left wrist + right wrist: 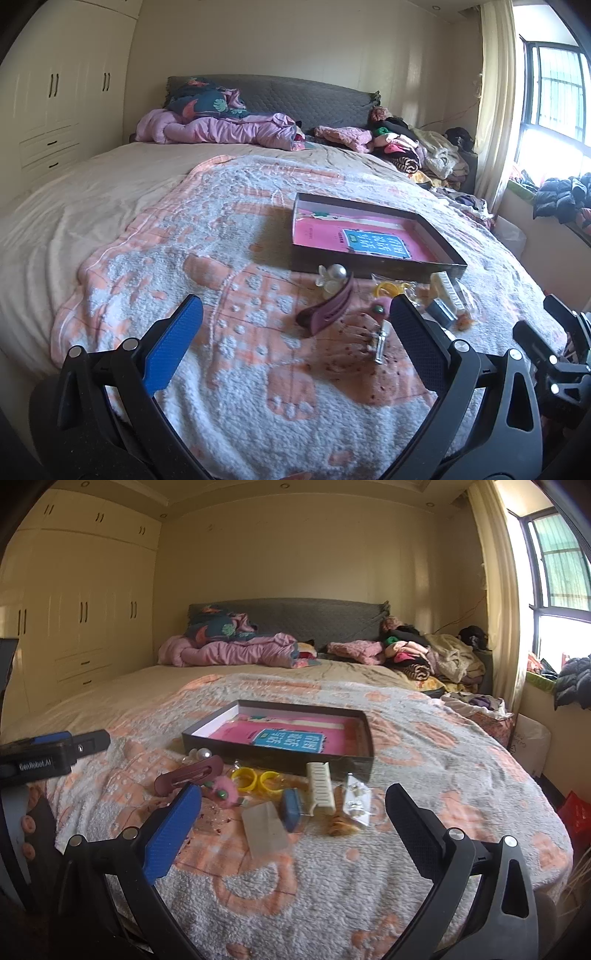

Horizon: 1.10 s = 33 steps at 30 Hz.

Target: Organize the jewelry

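Observation:
A shallow dark box (373,264) (273,757) with a pink and blue card inside lies on the bed's blanket. In front of it lies loose jewelry: a maroon hair clip (328,306) (188,773), pearl pieces (334,275) (201,754), yellow rings (255,777) (388,288), a pink fuzzy piece (225,792), a cream comb clip (321,786) (448,290), a blue case (291,808) and earrings on a clear card (356,799). My left gripper (295,325) hovers open near the clip. My right gripper (293,812) is open over the pile, holding nothing.
The blanket (332,886) is peach and white and covers a large bed. Pink bedding (236,651) and piled clothes (436,657) lie by the headboard. Wardrobes (55,99) stand at the left and a window (554,99) at the right. The left gripper's body (40,757) shows at the left edge.

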Each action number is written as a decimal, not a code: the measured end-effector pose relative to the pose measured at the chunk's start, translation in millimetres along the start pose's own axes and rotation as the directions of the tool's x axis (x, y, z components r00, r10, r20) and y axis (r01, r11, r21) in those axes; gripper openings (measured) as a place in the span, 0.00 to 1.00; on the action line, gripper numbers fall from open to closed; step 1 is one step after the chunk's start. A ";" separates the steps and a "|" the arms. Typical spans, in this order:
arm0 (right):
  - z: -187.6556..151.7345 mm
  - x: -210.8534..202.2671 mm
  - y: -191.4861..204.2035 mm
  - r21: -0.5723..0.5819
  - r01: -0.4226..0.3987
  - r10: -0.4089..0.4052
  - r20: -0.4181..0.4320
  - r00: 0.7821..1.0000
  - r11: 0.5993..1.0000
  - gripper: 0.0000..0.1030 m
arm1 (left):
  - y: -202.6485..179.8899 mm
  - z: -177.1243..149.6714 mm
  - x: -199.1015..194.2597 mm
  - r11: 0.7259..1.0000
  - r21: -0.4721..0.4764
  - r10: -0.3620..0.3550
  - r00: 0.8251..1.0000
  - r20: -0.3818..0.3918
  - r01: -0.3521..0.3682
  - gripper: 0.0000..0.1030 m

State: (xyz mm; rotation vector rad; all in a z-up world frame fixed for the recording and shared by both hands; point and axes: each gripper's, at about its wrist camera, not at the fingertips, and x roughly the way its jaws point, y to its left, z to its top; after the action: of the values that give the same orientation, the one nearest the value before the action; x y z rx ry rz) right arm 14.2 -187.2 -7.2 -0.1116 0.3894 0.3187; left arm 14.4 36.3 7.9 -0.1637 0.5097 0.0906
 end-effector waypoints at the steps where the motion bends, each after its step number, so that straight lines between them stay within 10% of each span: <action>1: -0.1 2.4 1.3 -0.007 -0.006 0.006 -0.006 1.000 1.000 0.94 | 2.2 0.6 0.9 1.000 -0.002 -0.002 1.000 -0.002 0.002 0.90; 20: -11.8 69.4 29.3 -0.111 -0.066 0.052 -0.125 0.991 0.992 0.94 | 24.4 10.5 77.6 0.997 0.061 -0.045 0.989 -0.139 0.054 0.90; 33: -28.8 94.0 23.0 -0.107 -0.047 0.024 -0.210 0.977 0.993 0.73 | -7.7 9.0 139.0 0.943 0.149 -0.236 0.914 -0.330 0.297 0.72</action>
State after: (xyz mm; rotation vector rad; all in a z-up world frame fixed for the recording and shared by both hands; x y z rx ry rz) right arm 78.9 -143.6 -71.4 -0.2494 0.5821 0.3655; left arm 140.5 36.6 -51.8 -0.0523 0.8004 -0.2592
